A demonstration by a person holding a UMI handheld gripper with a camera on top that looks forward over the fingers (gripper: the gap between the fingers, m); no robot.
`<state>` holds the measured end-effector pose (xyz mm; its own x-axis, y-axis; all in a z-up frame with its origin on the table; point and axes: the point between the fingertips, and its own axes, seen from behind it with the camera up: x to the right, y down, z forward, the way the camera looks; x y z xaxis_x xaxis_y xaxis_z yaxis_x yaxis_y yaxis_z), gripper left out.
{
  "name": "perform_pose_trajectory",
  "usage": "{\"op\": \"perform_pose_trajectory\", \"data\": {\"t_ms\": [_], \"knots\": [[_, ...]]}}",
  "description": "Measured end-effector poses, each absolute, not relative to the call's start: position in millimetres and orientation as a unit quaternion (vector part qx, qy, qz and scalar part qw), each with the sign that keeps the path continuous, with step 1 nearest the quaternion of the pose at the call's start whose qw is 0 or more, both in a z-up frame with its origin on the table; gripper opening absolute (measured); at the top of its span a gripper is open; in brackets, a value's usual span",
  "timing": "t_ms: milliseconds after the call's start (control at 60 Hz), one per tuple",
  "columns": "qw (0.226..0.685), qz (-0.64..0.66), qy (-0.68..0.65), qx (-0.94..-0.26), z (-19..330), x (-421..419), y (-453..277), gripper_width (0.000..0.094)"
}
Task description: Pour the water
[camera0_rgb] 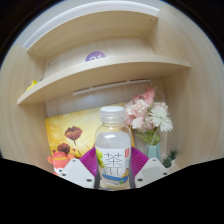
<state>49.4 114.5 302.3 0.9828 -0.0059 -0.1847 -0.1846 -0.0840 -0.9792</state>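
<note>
Light wooden shelf unit (100, 70) fills the far background, curved boards stacked one above another, pale wood panel behind. On the middle board sits a small round purple object (95, 56), too small to identify. A tiny yellow bit (34, 83) sits at the left end of the lower board, cannot tell what it is.

Below the lower board, far left: a yellow-orange picture card (68, 135) with dark flower shapes, leaning upright against the back. Right of it, a bunch of pink and white flowers (146, 113) standing in a pale vase (151, 148), just behind and to the right of the bottle.

Water bottle (114, 146), clear plastic, white cap on, upright, label with green and white print facing the camera. It is near, dead centre, directly between the tool's fingers. Cap looks closed.

Tool (114, 166): fingers come up from the near edge, one on each side of the bottle's lower body. Purple pads (88, 160) sit against the bottle at left and right, no visible gap either side, so the tool is pinching the bottle around its label zone. Light-coloured finger bodies (73, 172) flare out to left and right below the pads.

Bottle base is hidden by the fingers; cannot tell whether it rests on anything.
</note>
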Motion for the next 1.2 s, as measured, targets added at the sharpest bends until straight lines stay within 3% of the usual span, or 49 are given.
{"op": "perform_pose_trajectory", "data": {"t_ms": [167, 433, 733, 1000, 1133, 1200], "knots": [[0.645, -0.042, 0.008, -0.763, 246.9, 103.2, 122.5, 0.0403], [0.606, -0.054, 0.037, -0.793, 147.8, 152.7, 134.8, 0.0402], [0.588, -0.036, 0.021, -0.808, 72.7, 150.6, 150.4, 0.0413], [0.624, -0.024, 0.031, -0.780, 77.0, 153.2, 140.6, 0.0477], [0.604, -0.038, 0.031, -0.796, 70.6, 158.2, 145.0, 0.0557], [0.568, -0.045, 0.024, -0.821, 50.0, 157.7, 142.3, 0.0674]]}}
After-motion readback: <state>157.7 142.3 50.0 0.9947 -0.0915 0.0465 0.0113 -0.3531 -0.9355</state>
